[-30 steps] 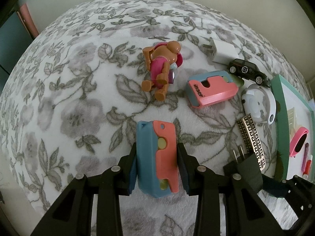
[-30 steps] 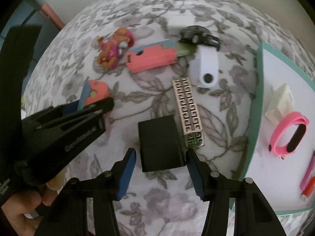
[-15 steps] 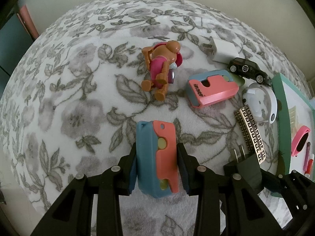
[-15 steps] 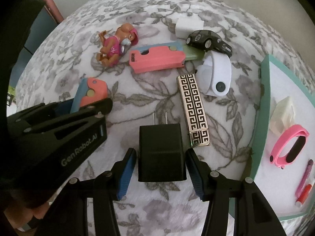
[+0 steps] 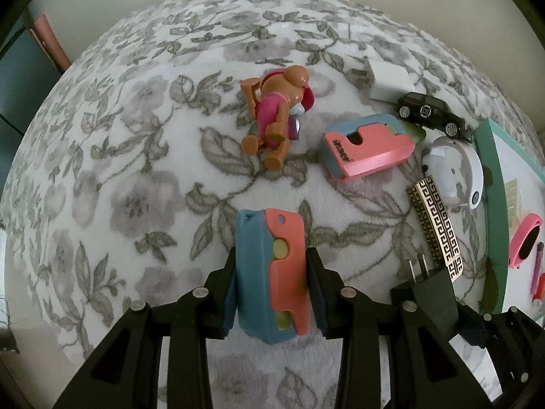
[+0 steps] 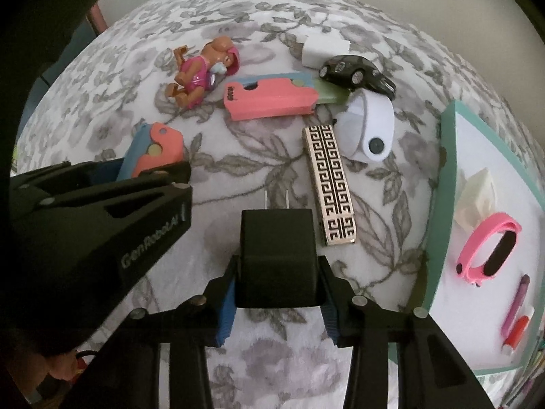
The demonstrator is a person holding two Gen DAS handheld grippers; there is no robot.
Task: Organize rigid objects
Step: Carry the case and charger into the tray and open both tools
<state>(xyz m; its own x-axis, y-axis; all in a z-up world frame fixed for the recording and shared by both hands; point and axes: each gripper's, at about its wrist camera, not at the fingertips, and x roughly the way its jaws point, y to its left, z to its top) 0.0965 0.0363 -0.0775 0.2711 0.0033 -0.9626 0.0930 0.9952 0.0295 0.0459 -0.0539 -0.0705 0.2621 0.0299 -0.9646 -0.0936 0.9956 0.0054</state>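
The black charger (image 6: pixel 276 259) sits between the right gripper (image 6: pixel 276 298)'s fingers, prongs pointing away, just left of the patterned bar (image 6: pixel 329 184). The jaws have just been closing and now clamp the charger's sides. Further left of the bar, the left gripper (image 5: pixel 272 293) clamps a blue-and-coral case (image 5: pixel 272 272) on the floral blanket (image 5: pixel 136 170).

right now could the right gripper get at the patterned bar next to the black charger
Probably not yet: the right gripper has just closed its jaws on the black charger, so it is occupied. The patterned bar lies uncovered right beside it on the floral blanket, an easy reach once the charger is set down.
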